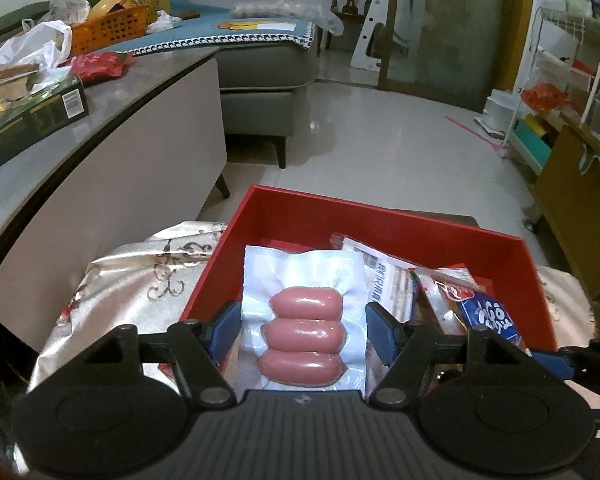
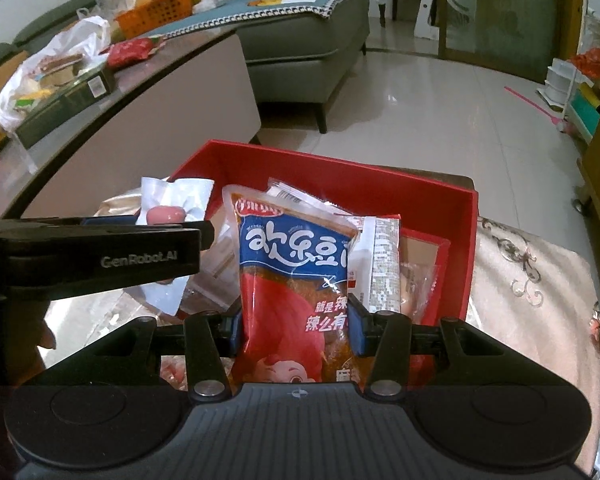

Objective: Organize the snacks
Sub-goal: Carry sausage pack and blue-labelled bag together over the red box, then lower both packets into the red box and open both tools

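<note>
A red box (image 1: pixel 384 220) stands on a patterned cloth and holds several snack packets. My left gripper (image 1: pixel 303 330) is shut on a clear vacuum pack of three pink sausages (image 1: pixel 304 328), held over the box's left part. My right gripper (image 2: pixel 296 326) is shut on a red and blue bean snack bag (image 2: pixel 296 272), held upright over the red box (image 2: pixel 380 182). The left gripper's body (image 2: pixel 100 256) and the sausage pack (image 2: pixel 168 208) show at the left of the right wrist view. The snack bag (image 1: pixel 488 312) shows at the right of the left wrist view.
A long grey table (image 1: pixel 112 92) on the left carries a dark green box (image 1: pixel 32 112), a red packet (image 1: pixel 100 66), plastic bags and an orange basket (image 1: pixel 108 30). A grey sofa (image 1: pixel 260 64) is behind it. A shelf trolley (image 1: pixel 548 92) and a wooden cabinet (image 1: pixel 580 200) stand on the right.
</note>
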Demonstrator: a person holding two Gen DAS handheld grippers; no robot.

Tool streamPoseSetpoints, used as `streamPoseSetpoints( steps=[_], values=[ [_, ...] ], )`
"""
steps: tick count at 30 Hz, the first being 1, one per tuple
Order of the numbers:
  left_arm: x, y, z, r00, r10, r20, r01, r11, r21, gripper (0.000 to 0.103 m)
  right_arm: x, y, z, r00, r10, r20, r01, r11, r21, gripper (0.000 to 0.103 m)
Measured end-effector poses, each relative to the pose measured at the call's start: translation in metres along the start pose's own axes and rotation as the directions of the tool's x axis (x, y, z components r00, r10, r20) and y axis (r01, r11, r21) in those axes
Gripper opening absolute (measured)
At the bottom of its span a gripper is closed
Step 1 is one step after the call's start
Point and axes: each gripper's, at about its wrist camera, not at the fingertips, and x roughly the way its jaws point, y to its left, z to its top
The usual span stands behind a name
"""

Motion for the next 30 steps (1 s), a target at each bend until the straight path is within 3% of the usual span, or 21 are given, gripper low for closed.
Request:
streamPoseSetpoints(
  steps=[15, 30],
  values=[
    [0.028, -0.002, 0.000, 0.998, -0.012, -0.056, 0.013, 1.000, 0.020, 0.061, 0.029, -0.001, 0.007, 1.000, -0.015, -0.017, 0.015, 1.000, -0.012, 0.057],
    [0.015, 0.006, 0.009, 0.999, -0.025, -0.046, 0.024, 0.999, -0.024, 0.062, 0.030, -0.004, 0.015, 0.999, -0.037, 0.024, 0.037, 0.999, 0.004, 0.070]
  ],
)
